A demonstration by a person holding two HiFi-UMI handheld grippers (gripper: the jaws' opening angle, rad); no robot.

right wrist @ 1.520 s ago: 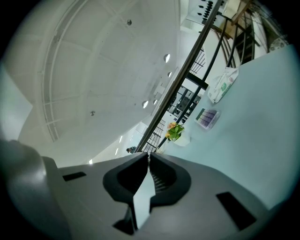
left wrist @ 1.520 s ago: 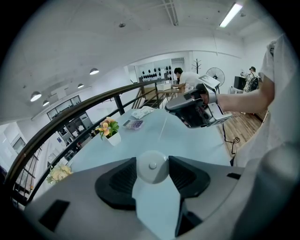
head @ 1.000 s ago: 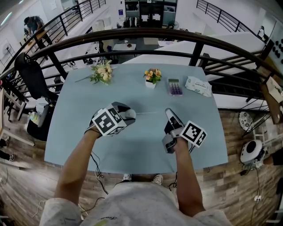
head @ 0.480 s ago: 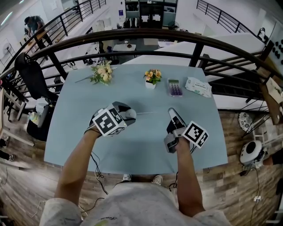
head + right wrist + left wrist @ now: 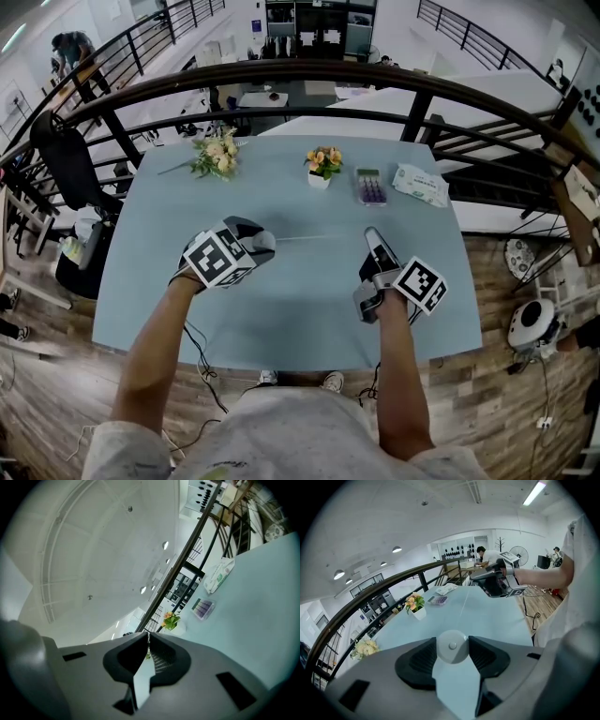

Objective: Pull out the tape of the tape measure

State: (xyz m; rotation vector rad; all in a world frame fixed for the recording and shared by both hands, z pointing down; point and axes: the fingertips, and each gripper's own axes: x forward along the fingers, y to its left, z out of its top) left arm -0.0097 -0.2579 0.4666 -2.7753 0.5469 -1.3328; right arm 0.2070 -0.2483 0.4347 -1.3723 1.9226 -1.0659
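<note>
Nearest, both forearms are extended over the table [image 5: 141, 281]. The left gripper [image 5: 251, 246], angled downward, is clamped with its jaws wide on the round white tape measure case [image 5: 452, 646], so that the case is anchored against the pull. The right gripper [image 5: 372, 238], held level, is pressed together on the end of the tape [image 5: 319, 236], judged to be the pulling grip. The tape is stretched as a thin line between the two grippers, which are well apart. Beyond, a potted flower [image 5: 322, 161] and a bouquet [image 5: 217, 153] are set clear of the work.
</note>
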